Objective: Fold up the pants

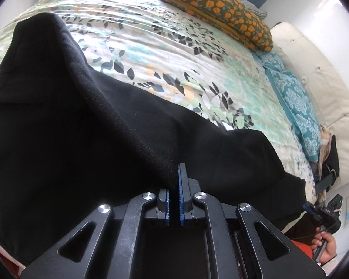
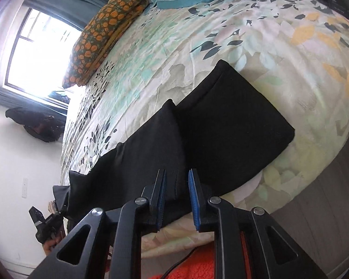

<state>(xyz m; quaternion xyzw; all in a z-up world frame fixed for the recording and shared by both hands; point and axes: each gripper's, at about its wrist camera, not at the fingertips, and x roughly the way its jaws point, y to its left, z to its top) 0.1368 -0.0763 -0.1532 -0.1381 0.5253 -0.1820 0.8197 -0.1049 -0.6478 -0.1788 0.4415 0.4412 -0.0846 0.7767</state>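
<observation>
Black pants (image 1: 100, 125) lie across the near edge of the bed (image 1: 174, 53), on a leaf-print cover

Left gripper (image 1: 174, 186): jaws nearly together, pinching a fold of the pants between the blue pads (image 1: 181, 195); cloth drapes over the left finger and spreads up and left from it

Right gripper (image 2: 177, 181): jaws apart, a strip of the pants sits in the gap between them; whether the pads touch the cloth I cannot tell. From this view the two leg ends (image 2: 232, 116) lie flat ahead of the fingers

Orange-patterned pillow (image 1: 216, 9) and teal pillow (image 1: 295, 102) well apart from the pants, at the far side
</observation>
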